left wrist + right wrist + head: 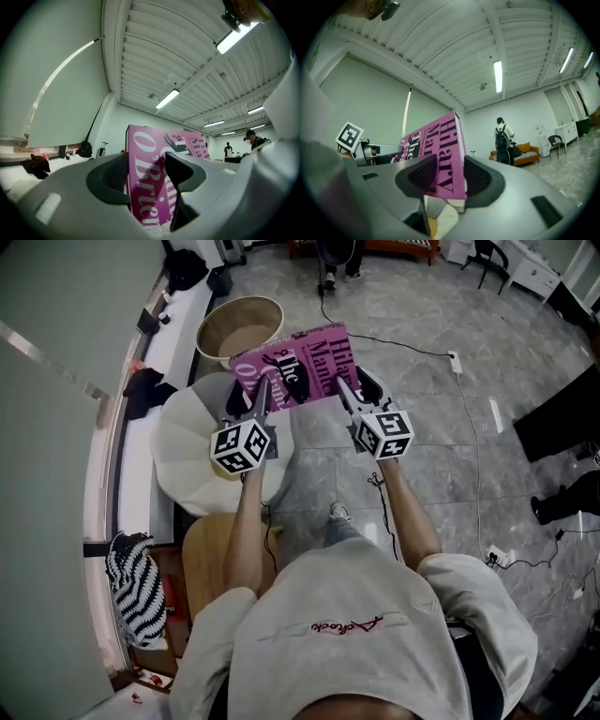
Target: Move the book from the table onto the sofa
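A grey marble floor [422, 381] fills a large white room, with a long window ledge [141, 427] along the left in the head view.

Closest to the camera are the wearer's pale sweatshirt and both forearms, reaching forward. The left gripper [265, 387] and the right gripper [345, 386] each pinch the near edge of a pink book [298, 367], one toward each corner. The book is off any surface, in the air, cover up. In the left gripper view the dark pads of the left gripper [146, 173] press on both faces of the book [145, 154]. The right gripper [449, 176] clamps the book [440, 150] in the same way. Two grips spaced apart likely stop a heavy volume from sagging or twisting while it is carried.

Below the book stand a white ribbed round seat or table [192, 442] and, beyond it, a round tan basket [239, 329]. I cannot tell which surface the book came from.

Far off in the right gripper view, an orange sofa [527, 152] sits behind a standing person with a backpack [504, 140]. It may be the destination, though nothing confirms it. The jaws cover part of the title, and the book's underside is hidden.
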Demonstrator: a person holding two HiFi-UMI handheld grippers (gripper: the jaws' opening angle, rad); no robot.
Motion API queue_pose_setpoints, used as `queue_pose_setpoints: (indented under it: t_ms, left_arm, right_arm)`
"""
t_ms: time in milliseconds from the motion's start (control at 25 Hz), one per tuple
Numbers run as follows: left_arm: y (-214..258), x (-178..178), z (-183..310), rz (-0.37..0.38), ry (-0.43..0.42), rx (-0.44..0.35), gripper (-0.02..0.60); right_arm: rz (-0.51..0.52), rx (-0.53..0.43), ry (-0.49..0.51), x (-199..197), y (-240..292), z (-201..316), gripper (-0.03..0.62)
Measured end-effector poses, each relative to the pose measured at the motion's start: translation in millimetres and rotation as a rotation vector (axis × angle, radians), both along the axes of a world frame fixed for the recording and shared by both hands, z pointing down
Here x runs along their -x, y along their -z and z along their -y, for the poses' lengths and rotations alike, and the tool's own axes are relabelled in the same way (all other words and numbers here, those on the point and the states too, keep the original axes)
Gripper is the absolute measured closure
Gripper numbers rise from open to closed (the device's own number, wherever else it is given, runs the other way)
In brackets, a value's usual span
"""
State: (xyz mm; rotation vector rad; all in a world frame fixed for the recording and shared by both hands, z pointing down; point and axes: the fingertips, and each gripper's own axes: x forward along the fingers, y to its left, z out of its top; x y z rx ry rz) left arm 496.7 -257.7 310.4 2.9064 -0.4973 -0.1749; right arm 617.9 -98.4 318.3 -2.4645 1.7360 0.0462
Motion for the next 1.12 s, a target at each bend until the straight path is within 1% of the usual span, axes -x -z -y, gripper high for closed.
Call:
queue_pose_setpoints:
  t_ms: [720, 1120]
  left_arm:
    - [8.2, -135.6, 68.4, -0.012, 0.021, 0.004, 0.337]
    - [1.7, -179.2, 82.1, -0.013, 0.016, 0.008, 0.337]
  right_arm:
    - [-0.002, -0.011, 0.019, -137.1, 6.7, 69.0, 0.407]
    - [0.008, -0.015, 0.018, -180.1, -3.9, 82.3, 0.408]
